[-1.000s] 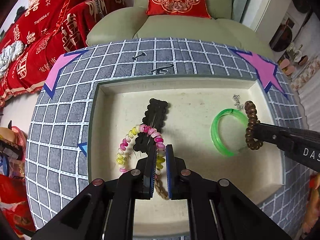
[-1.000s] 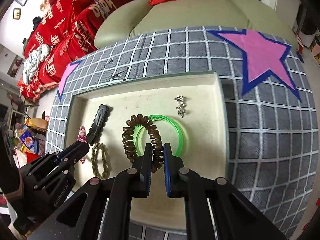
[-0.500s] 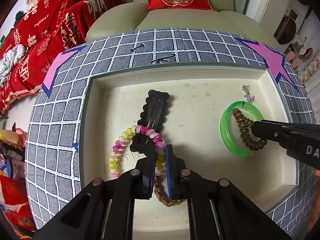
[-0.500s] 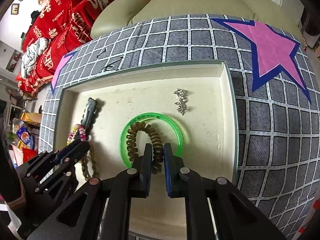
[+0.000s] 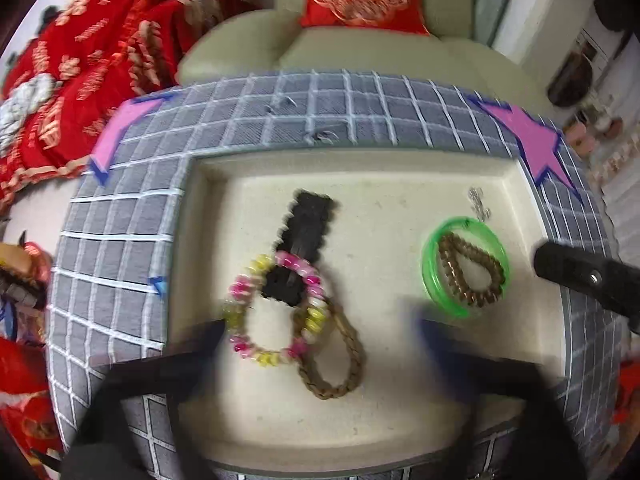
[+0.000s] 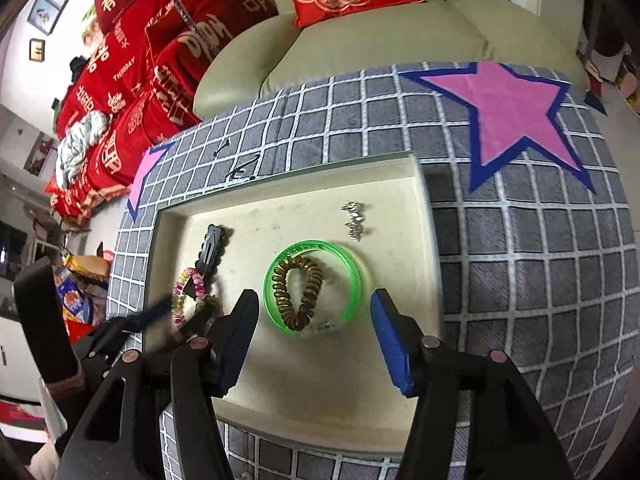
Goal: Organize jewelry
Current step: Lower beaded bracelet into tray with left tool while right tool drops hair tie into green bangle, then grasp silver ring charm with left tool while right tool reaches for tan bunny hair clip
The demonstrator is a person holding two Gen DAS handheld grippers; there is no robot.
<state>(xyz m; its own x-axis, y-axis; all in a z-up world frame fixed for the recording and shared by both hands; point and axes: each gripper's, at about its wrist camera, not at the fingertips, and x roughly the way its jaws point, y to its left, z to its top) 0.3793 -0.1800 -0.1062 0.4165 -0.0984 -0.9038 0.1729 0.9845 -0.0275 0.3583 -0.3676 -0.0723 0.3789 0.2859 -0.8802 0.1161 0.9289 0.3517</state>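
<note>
A cream tray (image 5: 384, 176) (image 6: 304, 408) holds the jewelry. A pink and yellow bead bracelet (image 5: 240, 312) (image 6: 188, 284) lies over a black hair clip (image 5: 306, 228) (image 6: 212, 246), with a tan braided band (image 5: 352, 364) beside it. A brown coil hair tie (image 5: 472, 276) (image 6: 298, 292) lies inside a green bangle (image 5: 430, 276) (image 6: 354, 276). A small silver piece (image 5: 480, 206) (image 6: 354, 220) lies behind the bangle. My left gripper (image 5: 320, 344) is open and blurred above the beads. My right gripper (image 6: 316, 336) is open and empty, just in front of the bangle.
The tray sits on a grey grid cloth (image 6: 540, 264) with pink stars (image 6: 516, 116). A green sofa (image 6: 360, 40) with red cushions stands behind. Two small dark clips (image 6: 240, 172) lie on the cloth behind the tray.
Both grippers have opened. The right one let the brown coil tie go inside the green bangle and drew back. The left one let the bead bracelet go onto the tray.
</note>
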